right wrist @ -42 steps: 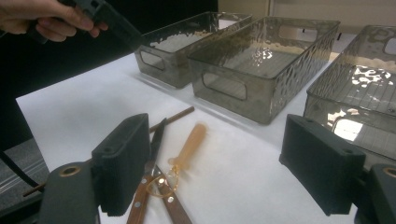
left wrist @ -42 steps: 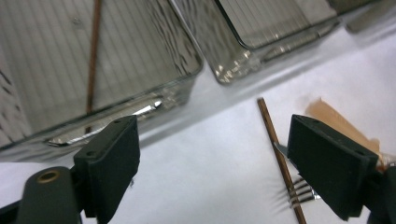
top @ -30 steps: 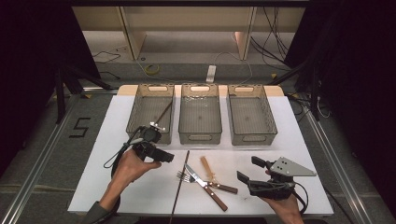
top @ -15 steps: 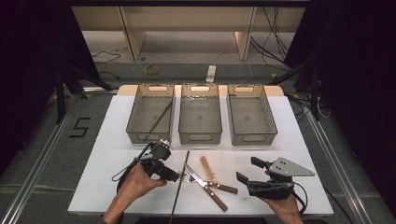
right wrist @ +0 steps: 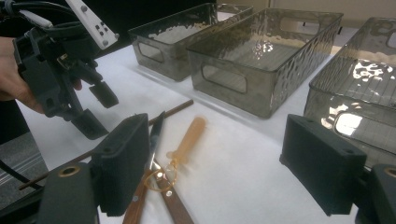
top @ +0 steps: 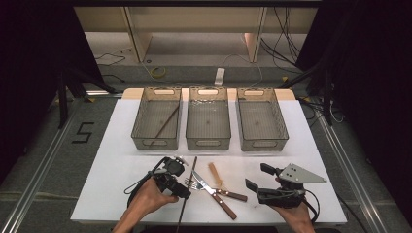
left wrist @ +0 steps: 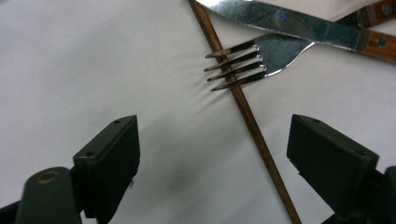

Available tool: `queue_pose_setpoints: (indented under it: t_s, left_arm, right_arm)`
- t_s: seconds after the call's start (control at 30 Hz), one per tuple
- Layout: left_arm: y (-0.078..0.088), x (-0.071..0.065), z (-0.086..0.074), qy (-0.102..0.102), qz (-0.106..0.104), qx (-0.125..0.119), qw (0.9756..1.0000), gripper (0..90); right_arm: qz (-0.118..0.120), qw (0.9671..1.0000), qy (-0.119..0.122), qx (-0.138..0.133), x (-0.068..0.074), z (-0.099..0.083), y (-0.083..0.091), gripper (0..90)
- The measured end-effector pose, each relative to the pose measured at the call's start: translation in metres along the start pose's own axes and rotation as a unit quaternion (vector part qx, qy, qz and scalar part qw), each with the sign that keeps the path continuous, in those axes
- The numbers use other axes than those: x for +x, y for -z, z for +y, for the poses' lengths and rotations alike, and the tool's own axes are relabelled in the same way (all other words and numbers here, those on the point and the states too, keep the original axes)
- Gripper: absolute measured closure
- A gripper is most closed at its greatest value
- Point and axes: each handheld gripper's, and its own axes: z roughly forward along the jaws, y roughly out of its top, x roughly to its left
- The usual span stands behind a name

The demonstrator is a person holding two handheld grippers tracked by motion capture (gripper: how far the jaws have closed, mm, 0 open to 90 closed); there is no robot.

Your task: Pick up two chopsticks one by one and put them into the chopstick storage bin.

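From the high view the left tool sits right over the chopstick, just left of the fork, while the right tool waits wide open and empty well right of the fork. In the left gripper view the jaws are spread with nothing in them and the chopstick runs under the fork tines, so I'd say it's lining up a pick and next needs to drop and close on the stick below the fork. Right gripper view: open jaws, spoon beside the fork; fork and knife handles are partly hidden.

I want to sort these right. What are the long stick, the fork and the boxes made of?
The long stick looks like wood: brown, matte, with a fine grain. The fork looks like polished metal: silvery tines that mirror light. The boxes look like smoky clear plastic: you see through their dimpled walls. The left gripper hangs open over the stick.
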Motion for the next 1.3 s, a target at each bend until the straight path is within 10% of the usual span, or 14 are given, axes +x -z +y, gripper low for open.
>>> queue_pose_setpoints:
  t_s: [1.3]
  left_arm:
    - [-0.01, -0.002, -0.002, -0.033, 0.024, 0.022, 0.9989, 63.1]
  right_arm:
    - [0.004, 1.0, 0.003, 0.007, 0.002, 0.0, -0.002, 24.8]
